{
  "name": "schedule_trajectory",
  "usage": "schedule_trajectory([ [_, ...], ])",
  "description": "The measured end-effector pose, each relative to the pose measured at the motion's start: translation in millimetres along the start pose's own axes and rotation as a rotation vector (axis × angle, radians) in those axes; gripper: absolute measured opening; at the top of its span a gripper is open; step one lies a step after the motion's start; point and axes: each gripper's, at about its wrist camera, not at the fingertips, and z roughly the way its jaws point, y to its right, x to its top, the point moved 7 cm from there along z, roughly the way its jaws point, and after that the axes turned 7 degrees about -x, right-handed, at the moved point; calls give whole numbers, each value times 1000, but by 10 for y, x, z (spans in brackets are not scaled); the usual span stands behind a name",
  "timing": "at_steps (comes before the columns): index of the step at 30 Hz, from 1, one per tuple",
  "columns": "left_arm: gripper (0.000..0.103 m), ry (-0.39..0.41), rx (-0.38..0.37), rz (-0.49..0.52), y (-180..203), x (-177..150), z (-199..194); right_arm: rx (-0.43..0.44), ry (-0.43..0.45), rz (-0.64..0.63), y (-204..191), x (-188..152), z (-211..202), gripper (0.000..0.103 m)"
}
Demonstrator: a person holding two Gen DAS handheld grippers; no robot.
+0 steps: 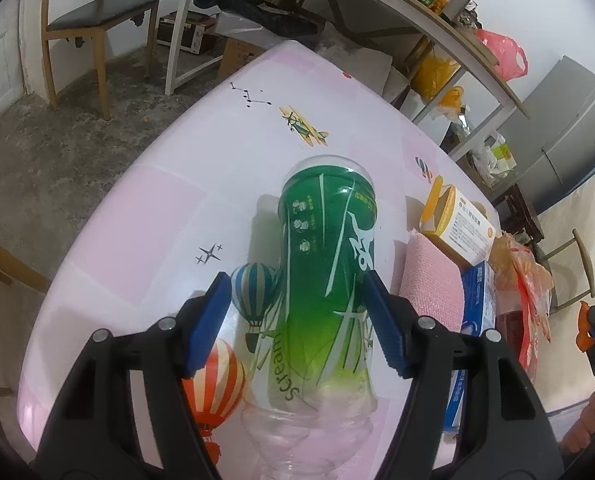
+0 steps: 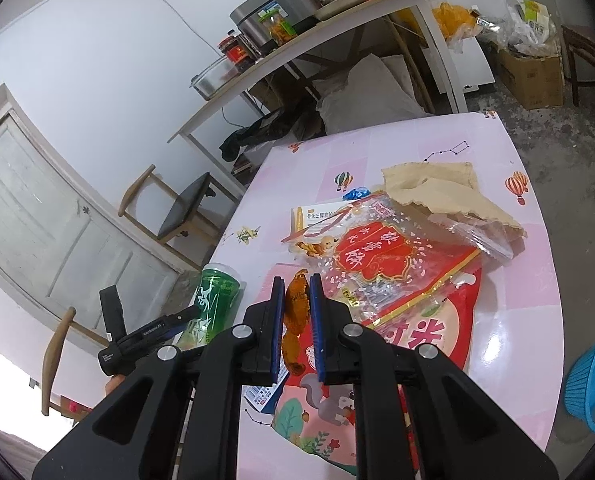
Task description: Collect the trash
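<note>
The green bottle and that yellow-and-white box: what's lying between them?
A pink cloth lies between the green bottle and the yellow-and-white box, seen in the left wrist view.

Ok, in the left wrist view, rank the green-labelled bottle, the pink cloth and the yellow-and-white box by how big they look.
1. Green-labelled bottle, by far the largest, though it is also nearest the camera.
2. Pink cloth.
3. Yellow-and-white box, close to the cloth in apparent size and farther off, so these two are unsure.

Two close wrist views angled down — both sharing the green bottle (image 1: 325,264) and pink table (image 1: 137,208)
</note>
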Motion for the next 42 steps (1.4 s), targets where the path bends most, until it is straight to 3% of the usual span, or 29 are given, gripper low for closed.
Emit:
schedule_trajectory([
  [20, 70, 67, 26, 7, -50, 60, -170, 8, 4, -32, -82, 44, -12, 13],
  [31, 76, 151, 49, 98, 191, 110, -427, 9, 4, -33, -99, 74, 13, 13],
  [42, 80, 161, -6, 158, 518, 79, -607, 0, 46, -20, -29, 89, -157, 13],
])
